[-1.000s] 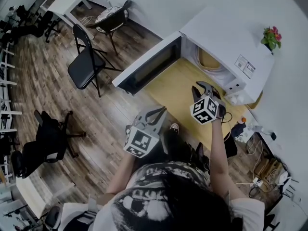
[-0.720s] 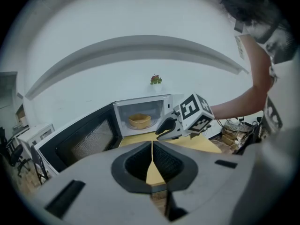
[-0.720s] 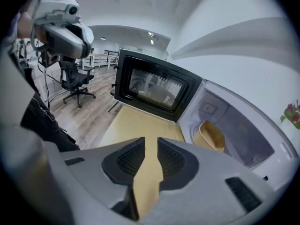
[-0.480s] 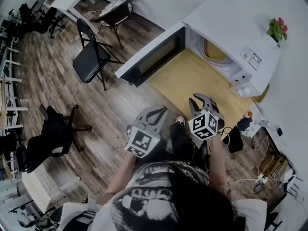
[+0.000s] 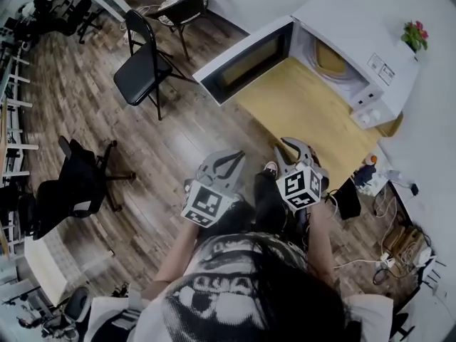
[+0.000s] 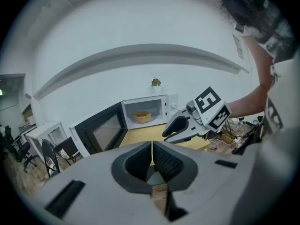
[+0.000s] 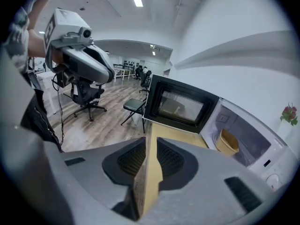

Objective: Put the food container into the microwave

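Container point(image 5: 331, 59) sits in microwave point(image 5: 356, 34); left gripper point(image 5: 235, 159) and right gripper point(image 5: 288, 147) just backed off, fingers pressed together, empty; door point(image 5: 246, 59) not closed yet.

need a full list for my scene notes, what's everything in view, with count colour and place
white box-shaped microwave oven: one, white, door open, on the table, upper right
tan round food container: one, tan, inside the microwave
light wooden table: one, yellowish, under the microwave
small pink-flowered potted plant: one, pink and green, on top of the microwave
black metal folding chair: one, black, on the floor, upper left
black swivel office chair: one, black, left
left gripper: one, grey, fingers together, empty
right gripper: one, grey, fingers together, empty
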